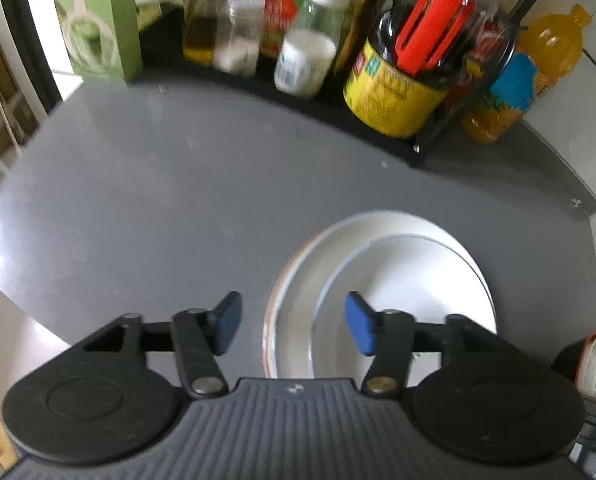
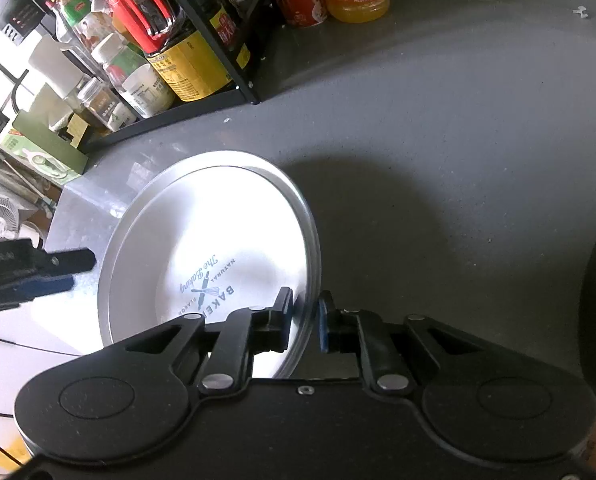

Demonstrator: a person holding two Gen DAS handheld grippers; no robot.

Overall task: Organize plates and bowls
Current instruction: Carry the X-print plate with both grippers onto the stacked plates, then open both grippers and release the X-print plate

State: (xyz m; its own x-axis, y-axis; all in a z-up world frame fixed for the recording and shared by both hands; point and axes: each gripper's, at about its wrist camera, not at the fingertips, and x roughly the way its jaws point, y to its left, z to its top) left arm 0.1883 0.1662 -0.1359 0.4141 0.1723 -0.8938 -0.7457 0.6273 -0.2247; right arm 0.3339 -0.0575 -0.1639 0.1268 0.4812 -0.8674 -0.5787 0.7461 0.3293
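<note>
My right gripper (image 2: 302, 318) has its two blue-padded fingers clamped on the near rim of a white plate (image 2: 201, 248), one pad inside the rim and one outside. That plate carries printed baking lettering and sits tilted above the grey table (image 2: 438, 160). My left gripper (image 1: 293, 322) holds nothing; its two fingers stand wide apart, hovering at the near edge of the stack of plates (image 1: 382, 280).

Taking that stack as the landmark: I count two white plates nested in it, the smaller inside the larger, and an orange-trimmed edge peeks out beneath on its left side, though I cannot tell whether that is a third piece. The stack rests flat on the table, at its near side.

Well beyond the stack, at the table's far edge, stands a black rack (image 1: 414, 148) holding a crowd of bottles and jars, too blurred to count exactly. Among them are one dark sauce bottle with a yellow label (image 1: 390, 92) and red handle, and one white-capped jar (image 1: 310, 52). Just outside the rack, to the right of it, stands one orange juice bottle (image 1: 526, 76). Left of the rack, one green box (image 1: 97, 24) stands upright.
</note>
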